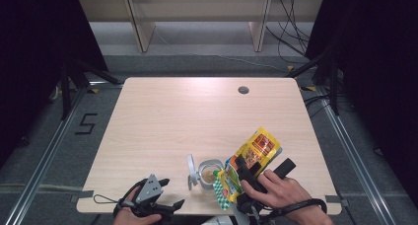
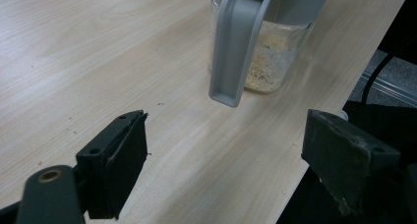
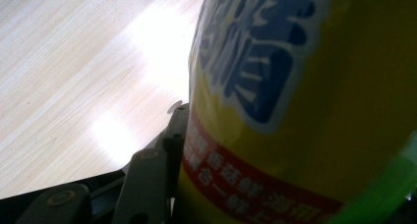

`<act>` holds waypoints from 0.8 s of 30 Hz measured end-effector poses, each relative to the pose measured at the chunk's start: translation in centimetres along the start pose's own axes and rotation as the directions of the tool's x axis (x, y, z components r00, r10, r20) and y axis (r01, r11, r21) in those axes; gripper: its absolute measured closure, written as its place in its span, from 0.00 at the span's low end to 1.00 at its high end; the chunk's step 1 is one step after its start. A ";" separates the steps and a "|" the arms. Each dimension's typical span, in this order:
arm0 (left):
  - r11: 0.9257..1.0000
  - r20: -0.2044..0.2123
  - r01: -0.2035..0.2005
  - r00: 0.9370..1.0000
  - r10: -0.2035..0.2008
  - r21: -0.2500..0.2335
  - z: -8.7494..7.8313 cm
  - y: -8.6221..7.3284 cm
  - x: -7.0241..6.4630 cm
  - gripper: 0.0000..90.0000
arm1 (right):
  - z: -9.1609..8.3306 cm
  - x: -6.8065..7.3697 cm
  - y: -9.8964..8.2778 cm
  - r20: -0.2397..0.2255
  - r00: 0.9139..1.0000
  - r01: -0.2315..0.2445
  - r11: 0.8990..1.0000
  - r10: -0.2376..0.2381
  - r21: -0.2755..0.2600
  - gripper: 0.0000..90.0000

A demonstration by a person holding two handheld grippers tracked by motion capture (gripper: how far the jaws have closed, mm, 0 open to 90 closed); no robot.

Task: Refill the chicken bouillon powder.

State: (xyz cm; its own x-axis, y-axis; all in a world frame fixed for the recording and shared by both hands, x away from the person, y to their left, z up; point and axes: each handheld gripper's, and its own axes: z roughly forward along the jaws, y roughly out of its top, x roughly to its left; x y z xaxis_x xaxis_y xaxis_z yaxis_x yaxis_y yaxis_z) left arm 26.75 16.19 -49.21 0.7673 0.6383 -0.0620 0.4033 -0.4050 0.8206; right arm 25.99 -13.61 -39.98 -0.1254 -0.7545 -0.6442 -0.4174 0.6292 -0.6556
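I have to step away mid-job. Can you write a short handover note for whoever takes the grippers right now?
Right gripper: shut on the yellow bag, tilted with its lower end over the jar.
Left gripper: open, holding nothing, near the table's front edge, aimed at the jar.
Jar: upright near the front edge, lid flipped open to its left, pale flakes in the bottom.
Done: lid open, some filling in the jar.
Left, probably: finish pouring, set the bag down, shut the lid.
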 end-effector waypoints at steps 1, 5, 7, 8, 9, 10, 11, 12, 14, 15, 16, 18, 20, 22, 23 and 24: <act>1.000 0.000 0.009 1.000 -0.009 -0.005 0.1 0.0 -0.1 0.18 | 0.0 0.0 0.0 0.000 1.000 0.003 1.000 -0.003 -0.002 0.66; 1.000 0.000 0.011 1.000 -0.011 -0.010 0.1 0.0 -0.1 0.18 | 0.0 0.0 0.0 -0.001 1.000 0.002 1.000 -0.002 -0.002 0.66; 1.000 -0.001 0.013 1.000 -0.013 -0.012 0.1 0.0 -0.1 0.18 | 0.0 0.0 0.0 -0.001 1.000 0.001 1.000 -0.001 -0.002 0.66; 1.000 -0.004 0.012 1.000 -0.012 -0.012 0.0 0.0 -0.1 0.18 | 0.0 0.0 0.0 -0.002 1.000 0.001 1.000 -0.001 -0.002 0.66; 1.000 -0.004 0.012 1.000 -0.012 -0.012 0.0 0.0 -0.1 0.18 | 0.0 0.0 0.0 0.000 1.000 -0.002 1.000 0.002 -0.001 0.66; 1.000 -0.003 0.012 1.000 -0.012 -0.012 0.0 0.0 -0.1 0.18 | 0.0 0.0 0.0 0.000 1.000 -0.005 1.000 0.005 -0.002 0.66; 1.000 -0.004 0.011 1.000 -0.011 -0.012 0.0 0.0 -0.1 0.18 | 0.0 0.0 0.0 -0.002 1.000 -0.003 1.000 0.003 -0.002 0.66; 1.000 -0.003 0.011 1.000 -0.011 -0.012 0.0 0.0 -0.1 0.18 | 0.0 0.0 0.0 -0.001 1.000 -0.002 1.000 0.002 -0.002 0.66; 1.000 -0.004 0.011 1.000 -0.011 -0.013 0.0 0.0 -0.1 0.18 | 0.0 0.0 0.0 -0.003 1.000 -0.004 1.000 0.004 -0.002 0.66; 1.000 -0.003 0.013 1.000 -0.013 -0.018 0.1 0.0 -0.1 0.18 | 0.0 0.1 0.0 -0.003 1.000 -0.003 1.000 0.003 -0.002 0.66; 1.000 -0.004 0.012 1.000 -0.012 -0.012 0.0 0.0 -0.1 0.18 | 0.0 0.1 0.0 -0.003 1.000 -0.003 1.000 0.003 -0.002 0.66; 1.000 -0.002 0.013 1.000 -0.014 -0.020 0.1 0.0 -0.1 0.18 | 0.0 0.1 -0.1 -0.005 1.000 -0.003 1.000 0.003 -0.002 0.66; 1.000 -0.004 0.012 1.000 -0.012 -0.013 0.1 0.0 -0.1 0.18 | 0.0 0.1 -0.1 -0.005 1.000 -0.006 1.000 0.006 0.001 0.66; 1.000 -0.004 0.011 1.000 -0.011 -0.012 0.1 0.0 -0.1 0.18 | 0.0 0.1 -0.2 -0.004 1.000 -0.007 1.000 0.007 0.000 0.66; 1.000 -0.004 0.011 1.000 -0.011 -0.013 0.1 0.0 -0.1 0.18 | 0.0 0.1 -0.2 -0.003 1.000 -0.016 1.000 0.016 -0.002 0.66; 1.000 -0.002 0.012 1.000 -0.012 -0.018 0.1 0.0 -0.1 0.18 | 0.0 0.0 -0.2 -0.003 1.000 -0.011 1.000 0.011 -0.004 0.66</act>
State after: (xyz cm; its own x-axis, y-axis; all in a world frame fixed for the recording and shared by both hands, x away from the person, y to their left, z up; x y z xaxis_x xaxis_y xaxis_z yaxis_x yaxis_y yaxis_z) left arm 26.72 16.08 -49.27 0.7610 0.6449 -0.0709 0.4036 -0.3849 0.8301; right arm 26.07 -13.80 -39.84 -0.1332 -0.7479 -0.6503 -0.4194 0.6370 -0.6468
